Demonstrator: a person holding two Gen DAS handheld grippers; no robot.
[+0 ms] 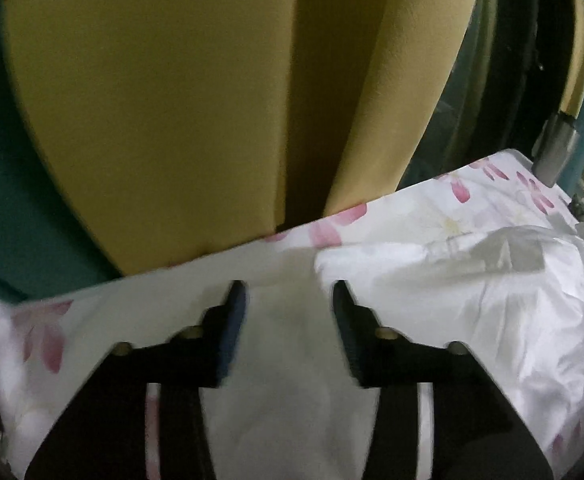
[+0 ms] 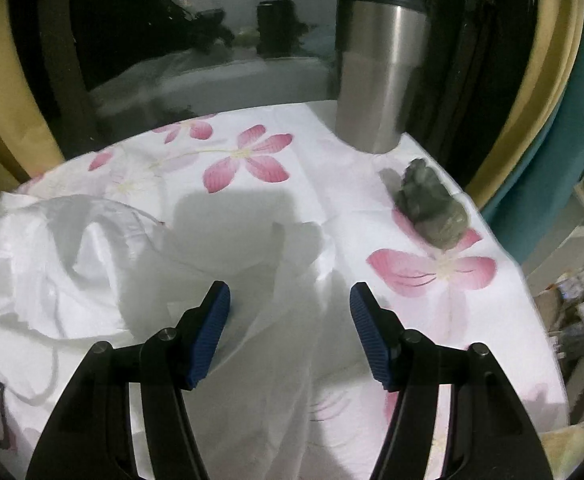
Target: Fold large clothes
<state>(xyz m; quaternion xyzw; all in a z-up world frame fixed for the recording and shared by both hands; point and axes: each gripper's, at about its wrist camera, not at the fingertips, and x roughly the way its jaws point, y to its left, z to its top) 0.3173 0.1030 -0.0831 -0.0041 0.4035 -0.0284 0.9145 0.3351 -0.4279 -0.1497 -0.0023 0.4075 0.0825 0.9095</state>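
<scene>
A crumpled white garment (image 2: 72,264) lies on a table covered with a white cloth printed with pink flowers (image 2: 248,160). In the left wrist view the garment (image 1: 472,280) is to the right of my left gripper (image 1: 290,292), which is open and empty above the bare floral cloth (image 1: 284,360) near the table's far edge. My right gripper (image 2: 290,296) is open and empty, low over a thin sheer part of the garment (image 2: 292,340) that runs between its fingers.
A steel tumbler (image 2: 376,76) stands at the back right of the table. A small grey figurine (image 2: 432,208) lies in front of it. Yellow curtains (image 1: 152,100) and teal fabric (image 1: 4,200) hang behind the table. A dark window (image 2: 196,40) is behind.
</scene>
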